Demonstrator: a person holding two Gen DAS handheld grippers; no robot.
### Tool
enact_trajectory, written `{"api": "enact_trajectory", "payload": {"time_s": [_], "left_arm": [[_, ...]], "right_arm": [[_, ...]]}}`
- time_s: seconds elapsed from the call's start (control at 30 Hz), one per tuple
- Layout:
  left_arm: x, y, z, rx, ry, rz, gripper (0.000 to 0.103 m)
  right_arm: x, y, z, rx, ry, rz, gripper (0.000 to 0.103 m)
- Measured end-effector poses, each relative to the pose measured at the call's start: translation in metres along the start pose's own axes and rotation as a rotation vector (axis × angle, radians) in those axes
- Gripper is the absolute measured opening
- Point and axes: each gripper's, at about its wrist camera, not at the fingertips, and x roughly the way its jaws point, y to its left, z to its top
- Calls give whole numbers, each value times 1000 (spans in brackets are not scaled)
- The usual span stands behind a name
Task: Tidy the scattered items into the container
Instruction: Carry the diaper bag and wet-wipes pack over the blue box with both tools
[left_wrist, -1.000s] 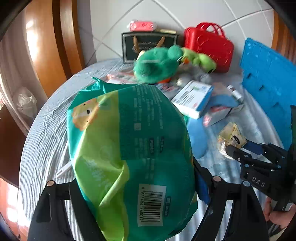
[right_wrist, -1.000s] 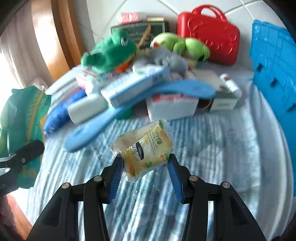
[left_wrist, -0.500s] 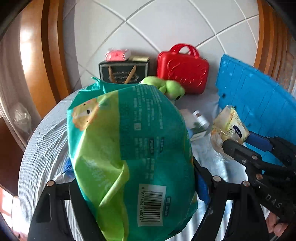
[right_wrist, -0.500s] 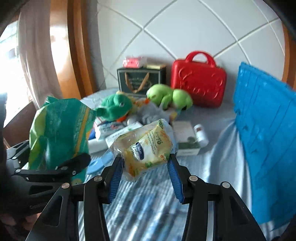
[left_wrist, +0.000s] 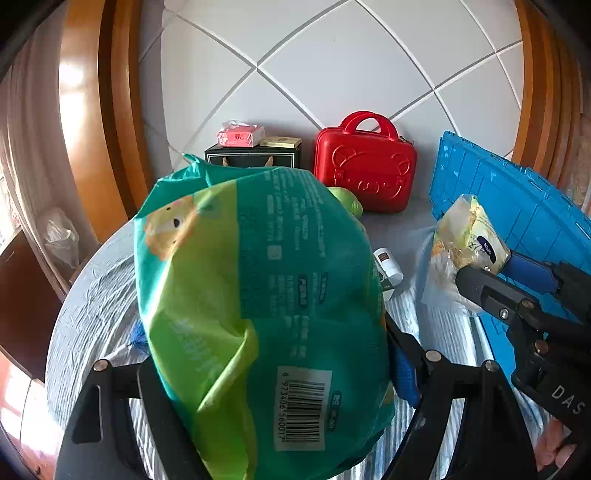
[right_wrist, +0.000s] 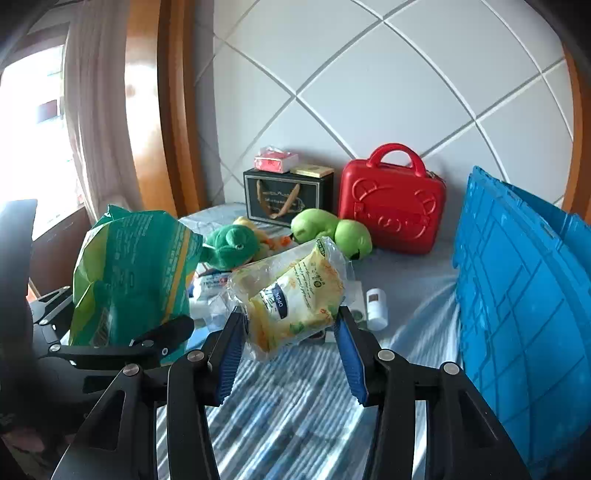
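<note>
A big green and lime plastic pack (left_wrist: 266, 295) fills the left wrist view, and my left gripper (left_wrist: 273, 369) is shut on its sides and holds it in the air. My right gripper (right_wrist: 291, 332) is shut on a yellow wipes packet (right_wrist: 295, 299) in clear wrap, also lifted off the bed. The blue plastic crate (right_wrist: 517, 295) stands just to the right of both. In the left wrist view the right gripper (left_wrist: 480, 273) carries the yellow packet (left_wrist: 465, 236) in front of the crate wall (left_wrist: 517, 206). From the right wrist, the green pack (right_wrist: 133, 266) hangs at the left.
A red case (right_wrist: 391, 210) and a black gift box (right_wrist: 284, 195) with small packets on top stand against the tiled wall. Green plush toys (right_wrist: 229, 247), a white bottle (right_wrist: 376, 306) and boxes lie on the striped bed cover (right_wrist: 295, 406). A wooden frame and a curtain are at the left.
Both grippers have risen with their loads and swung toward the blue crate. The pile of loose items has dropped lower and further away in both views.
</note>
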Motion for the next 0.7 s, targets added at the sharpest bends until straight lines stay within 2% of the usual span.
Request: {"api": "enact_trajectory", "payload": {"time_s": [0.2,0.4,0.7], "left_arm": [[8,3,16,27,-24,-35,81],[11,4,28,51,-53,-85,81],[8,-31,44,90,-91,-183,81]], "right_arm": [[-1,1,18,5,-30,-54,48],[-3,-5,24,71,-51,-107,48],[-32,-38,28,109,-88,-201,48]]}}
